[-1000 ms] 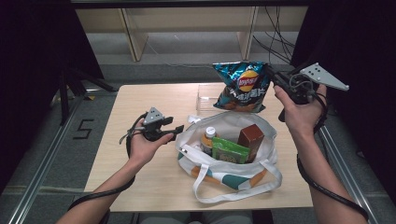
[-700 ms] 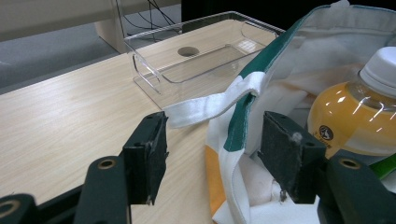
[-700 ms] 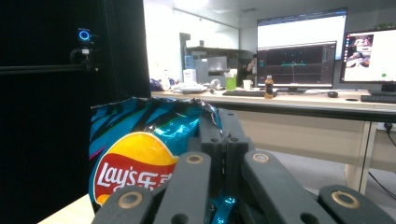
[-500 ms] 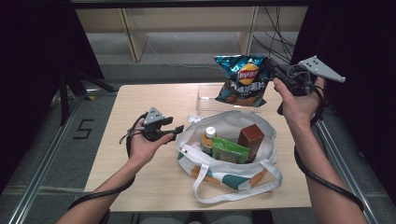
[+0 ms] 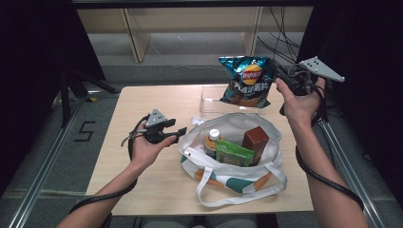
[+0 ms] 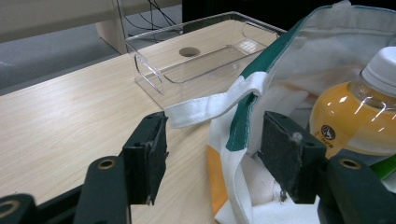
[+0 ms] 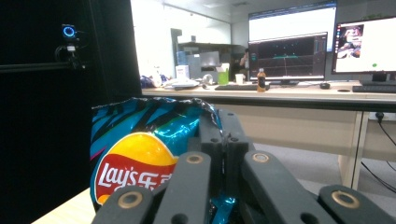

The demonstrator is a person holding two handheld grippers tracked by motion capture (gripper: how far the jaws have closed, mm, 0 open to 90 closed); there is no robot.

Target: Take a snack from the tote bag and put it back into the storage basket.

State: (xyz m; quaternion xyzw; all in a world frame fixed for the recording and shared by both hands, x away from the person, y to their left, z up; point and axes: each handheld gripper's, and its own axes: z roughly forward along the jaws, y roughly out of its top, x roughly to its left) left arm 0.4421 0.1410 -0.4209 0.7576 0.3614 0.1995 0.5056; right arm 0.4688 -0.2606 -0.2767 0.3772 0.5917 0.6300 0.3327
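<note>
A blue Lay's chip bag point(image 5: 246, 80) hangs in the air above the table's far right, with my right gripper point(image 5: 274, 72) shut on its top edge. In the right gripper view the bag point(image 7: 140, 158) is pinched between the jaws of the right gripper point(image 7: 222, 140). A white tote bag point(image 5: 240, 119) with green and orange trim lies open mid-table. My left gripper point(image 5: 183, 133) stands open at its left rim. In the left gripper view the tote's rim and strap point(image 6: 243, 107) pass between the spread jaws of the left gripper point(image 6: 212, 156).
Inside the tote are an orange drink bottle point(image 5: 212, 140), a green packet point(image 5: 233, 154) and a brown box point(image 5: 254, 142). A clear plastic tray point(image 5: 211, 99) stands behind the tote, under the chip bag. Bare tabletop point(image 5: 142, 104) lies at the left.
My right hand has carried the chip bag a little farther toward the back of the table. The left hand and the tote have kept still.
</note>
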